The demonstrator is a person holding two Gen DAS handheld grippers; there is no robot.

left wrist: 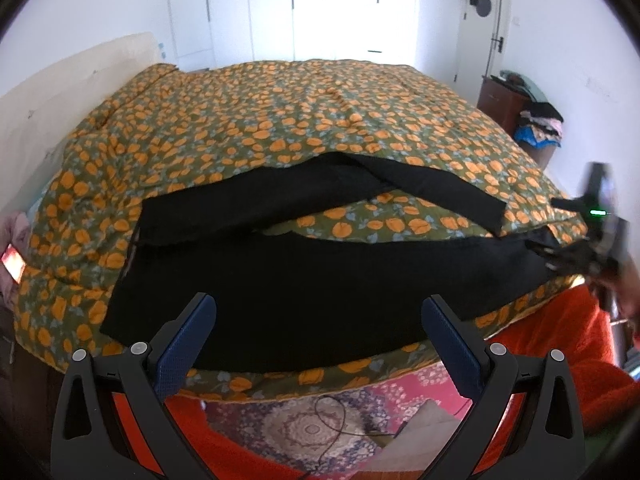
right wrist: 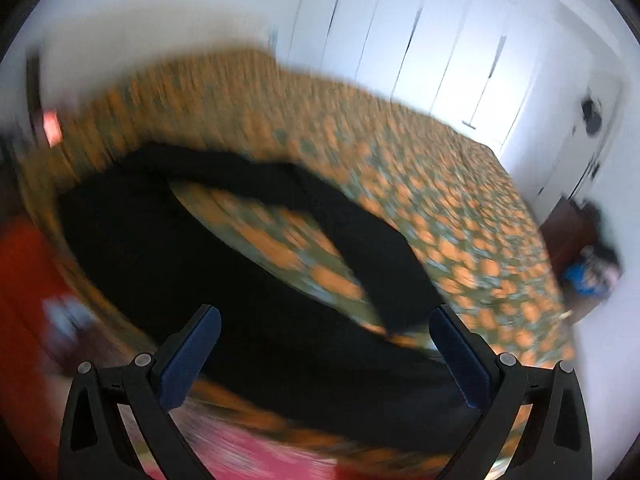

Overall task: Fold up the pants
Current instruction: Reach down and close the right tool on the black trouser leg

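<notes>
The black pants (left wrist: 280, 280) lie across the bed's orange-flowered quilt (left wrist: 280, 120), long axis left to right just ahead of the wide-open, empty left hand-held gripper (left wrist: 318, 330), their right end nearer the equally wide, empty right hand-held gripper (right wrist: 324, 340).

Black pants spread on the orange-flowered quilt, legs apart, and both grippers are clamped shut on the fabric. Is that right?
Not quite. Both grippers are open and hold nothing: the left gripper and the right gripper each show their blue fingers spread wide above the black pants, as each wrist view shows. The rest stands: the pants lie on the orange-flowered quilt with legs apart.
</notes>
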